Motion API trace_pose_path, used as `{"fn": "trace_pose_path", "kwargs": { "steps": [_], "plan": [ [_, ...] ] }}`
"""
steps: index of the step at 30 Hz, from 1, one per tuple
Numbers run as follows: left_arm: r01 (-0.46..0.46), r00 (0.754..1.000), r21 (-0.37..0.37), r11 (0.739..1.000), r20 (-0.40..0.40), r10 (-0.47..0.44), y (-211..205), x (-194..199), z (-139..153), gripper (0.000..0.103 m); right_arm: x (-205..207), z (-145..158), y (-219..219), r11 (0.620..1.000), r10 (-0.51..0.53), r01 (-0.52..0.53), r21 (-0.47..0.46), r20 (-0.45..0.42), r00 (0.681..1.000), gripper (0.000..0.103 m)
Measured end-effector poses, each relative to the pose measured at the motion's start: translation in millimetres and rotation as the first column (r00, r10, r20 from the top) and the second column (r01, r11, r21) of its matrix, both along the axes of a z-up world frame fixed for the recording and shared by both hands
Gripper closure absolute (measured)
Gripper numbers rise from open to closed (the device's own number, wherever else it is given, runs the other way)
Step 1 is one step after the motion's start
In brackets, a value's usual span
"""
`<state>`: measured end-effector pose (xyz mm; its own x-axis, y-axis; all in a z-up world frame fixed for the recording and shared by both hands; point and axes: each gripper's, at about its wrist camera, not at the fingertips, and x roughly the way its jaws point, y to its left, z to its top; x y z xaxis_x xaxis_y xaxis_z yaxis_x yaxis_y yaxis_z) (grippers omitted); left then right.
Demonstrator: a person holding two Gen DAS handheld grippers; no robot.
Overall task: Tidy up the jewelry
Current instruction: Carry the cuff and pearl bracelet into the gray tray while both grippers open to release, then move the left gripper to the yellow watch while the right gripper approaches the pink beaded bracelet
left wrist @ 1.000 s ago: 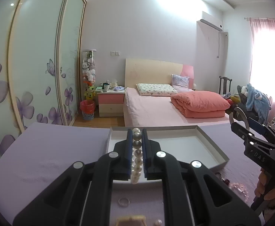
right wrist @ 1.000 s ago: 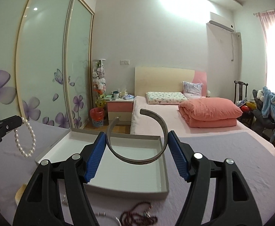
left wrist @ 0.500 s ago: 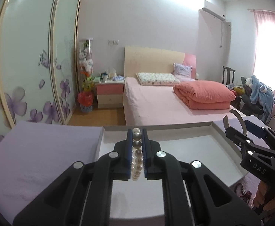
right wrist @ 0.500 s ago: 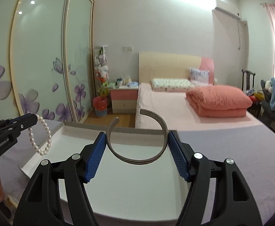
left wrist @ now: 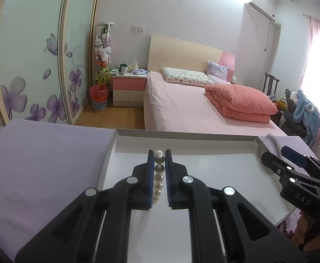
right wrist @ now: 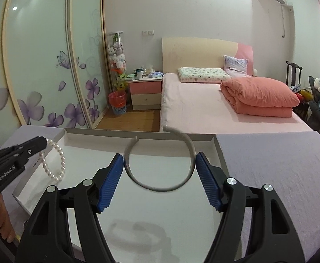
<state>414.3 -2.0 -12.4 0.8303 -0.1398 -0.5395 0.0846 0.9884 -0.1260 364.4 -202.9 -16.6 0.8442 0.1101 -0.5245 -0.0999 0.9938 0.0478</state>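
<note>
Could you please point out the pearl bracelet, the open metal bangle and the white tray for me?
pearl bracelet [right wrist: 60, 161]: right wrist view, on its hanging loop of beads.
open metal bangle [right wrist: 155, 188]: right wrist view, on its lower curve.
white tray [left wrist: 182, 135]: left wrist view, on its far wall.

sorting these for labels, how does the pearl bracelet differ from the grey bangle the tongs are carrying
The pearl bracelet is a closed loop of small white beads; the grey bangle is one smooth rigid band with an open gap at the top. The bracelet hangs limp from the shut left tongs; the bangle keeps its shape, spanning the right tongs, whose jaws have just been opening. Both are over the white tray.
</note>
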Motion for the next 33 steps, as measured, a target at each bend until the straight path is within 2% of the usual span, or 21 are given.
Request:
{"fn": "trace_pose_path", "kwargs": {
  "steps": [6,10,16,30,33],
  "plan": [
    [0.007,1.0,0.002,1.0,0.011,-0.007,1.0,-1.2,0.9,0.091,-4.1,4.1,2.1,1.0,0.01,-0.01,-0.001,0.012,1.0,0.029],
    [0.02,1.0,0.007,1.0,0.014,-0.02,1.9,-4.1,2.5,0.084,-6.3,8.1,-0.1,1.0,0.01,-0.01,0.0,0.022,1.0,0.029],
    [0.03,0.999,-0.005,1.0,0.024,-0.03,0.4,-12.1,5.9,0.083,-12.8,12.5,-3.4,1.0,0.005,-0.005,0.004,0.037,0.999,0.029],
    [0.017,0.998,0.024,1.0,0.053,-0.018,1.9,-25.2,10.4,0.083,-24.0,13.9,-7.2,1.0,-0.005,0.004,0.003,0.051,0.999,0.029],
    [0.011,0.998,0.026,1.0,0.059,-0.013,0.0,-28.1,12.2,0.08,-24.7,14.0,-7.2,1.0,-0.004,0.004,0.003,0.051,0.999,0.029]
  ]
}}
